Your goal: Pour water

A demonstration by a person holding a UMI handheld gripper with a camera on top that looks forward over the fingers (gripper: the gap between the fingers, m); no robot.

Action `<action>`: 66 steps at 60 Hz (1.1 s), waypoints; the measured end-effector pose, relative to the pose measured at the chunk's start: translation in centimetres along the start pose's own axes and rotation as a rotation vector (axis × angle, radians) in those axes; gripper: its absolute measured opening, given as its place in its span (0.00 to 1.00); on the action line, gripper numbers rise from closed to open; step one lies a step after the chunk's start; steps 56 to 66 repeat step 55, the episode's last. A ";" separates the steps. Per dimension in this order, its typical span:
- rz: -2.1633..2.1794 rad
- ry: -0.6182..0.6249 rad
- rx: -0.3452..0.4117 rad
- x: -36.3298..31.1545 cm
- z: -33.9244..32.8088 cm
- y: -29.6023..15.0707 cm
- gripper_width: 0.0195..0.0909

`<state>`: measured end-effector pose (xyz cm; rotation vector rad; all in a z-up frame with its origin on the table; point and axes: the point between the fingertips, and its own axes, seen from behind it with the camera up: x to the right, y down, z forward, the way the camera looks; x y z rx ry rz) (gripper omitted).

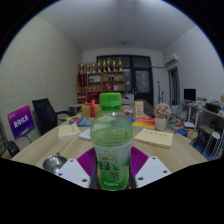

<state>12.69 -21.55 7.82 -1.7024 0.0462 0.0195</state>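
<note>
A clear plastic bottle point(111, 145) with a green cap and a green label stands upright between my fingers. My gripper point(111, 172) is shut on the bottle: both purple pads point(86, 162) press against its lower sides. The bottle is held above a wooden table point(45, 145). A metal bowl or cup point(55, 162) sits on the table just left of my left finger.
Beyond the bottle the long table carries papers point(155, 137), a vase with flowers point(161, 118) and small items. A black office chair point(44, 113) and a purple sign point(20, 122) stand at the left; shelves point(100, 80) line the far wall.
</note>
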 end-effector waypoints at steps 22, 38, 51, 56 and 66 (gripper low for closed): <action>0.010 -0.148 -0.227 -1.7 -13.3 -2.1 0.90; 0.023 -0.056 -0.159 -0.5 -28.3 -14.2 0.90; 0.055 -0.045 -0.106 -1.4 -34.8 -17.8 0.90; 0.059 -0.043 -0.114 -1.5 -35.7 -17.6 0.90; 0.059 -0.043 -0.114 -1.5 -35.7 -17.6 0.90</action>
